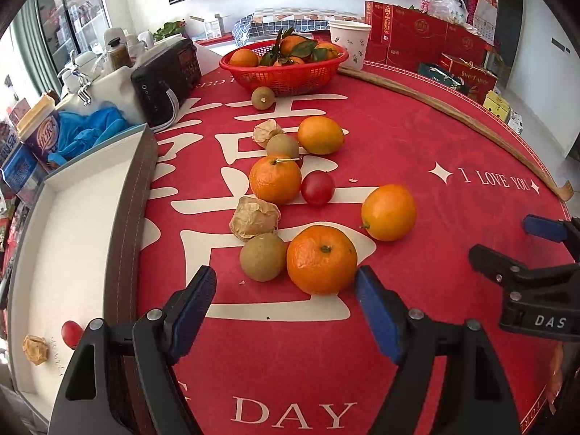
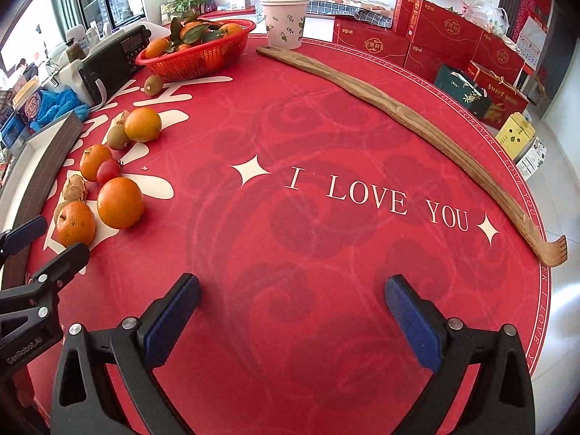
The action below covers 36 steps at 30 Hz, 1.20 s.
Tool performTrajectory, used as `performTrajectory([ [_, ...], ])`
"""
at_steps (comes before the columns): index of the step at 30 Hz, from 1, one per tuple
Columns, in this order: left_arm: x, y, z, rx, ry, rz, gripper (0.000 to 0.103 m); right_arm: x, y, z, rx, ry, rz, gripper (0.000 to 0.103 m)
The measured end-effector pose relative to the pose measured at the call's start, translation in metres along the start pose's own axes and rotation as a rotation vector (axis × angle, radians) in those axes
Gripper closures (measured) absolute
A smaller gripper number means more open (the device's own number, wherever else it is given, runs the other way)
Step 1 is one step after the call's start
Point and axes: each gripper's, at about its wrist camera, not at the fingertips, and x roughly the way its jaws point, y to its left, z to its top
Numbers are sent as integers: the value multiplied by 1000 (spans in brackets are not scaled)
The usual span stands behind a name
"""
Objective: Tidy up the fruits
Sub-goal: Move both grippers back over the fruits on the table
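Both jaws wide, empty; red basket [image 1: 286, 76] holds leafy oranges [image 1: 290, 45]; white box [image 1: 54, 253] holds tomato [image 1: 71, 333].

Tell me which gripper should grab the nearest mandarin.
Left. The left gripper has open jaws already flanking the nearest mandarin, beside the white tray. The right gripper is also open but faces bare red tablecloth, with the fruit far off to its side.

table [image 2: 326, 290]: red printed cloth | on it: loose fruits [image 1: 320, 259], red basket [image 1: 286, 72], wooden backscratcher [image 2: 398, 116], paper cup [image 2: 284, 21]

"I LOVE YOU" and "DAY" on tablecloth [image 2: 326, 116], "DAS" on right claw [image 1: 522, 253]
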Motion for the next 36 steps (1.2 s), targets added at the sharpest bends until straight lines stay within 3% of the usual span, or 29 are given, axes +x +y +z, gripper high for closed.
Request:
performTrajectory([
  [11, 7, -6, 7, -24, 1, -60, 22, 0, -1, -1, 2, -6, -1, 0],
  [16, -7, 4, 0, -41, -27, -56, 21, -1, 0, -2, -3, -22, -1, 0],
  [22, -25, 19, -5, 16, -91, -1, 21, -1, 0, -2, 2, -18, -3, 1],
  [25, -24, 19, -2, 22, -92, -7, 22, -1, 1, -2, 3, -20, -4, 0],
  [28, -19, 15, 0, 10, -80, -54, 27, -1, 1, -2, 3, -23, -4, 0],
  [36, -9, 6, -7, 36, -43, -77, 41, -1, 0, -2, -4, -26, 0, 0],
])
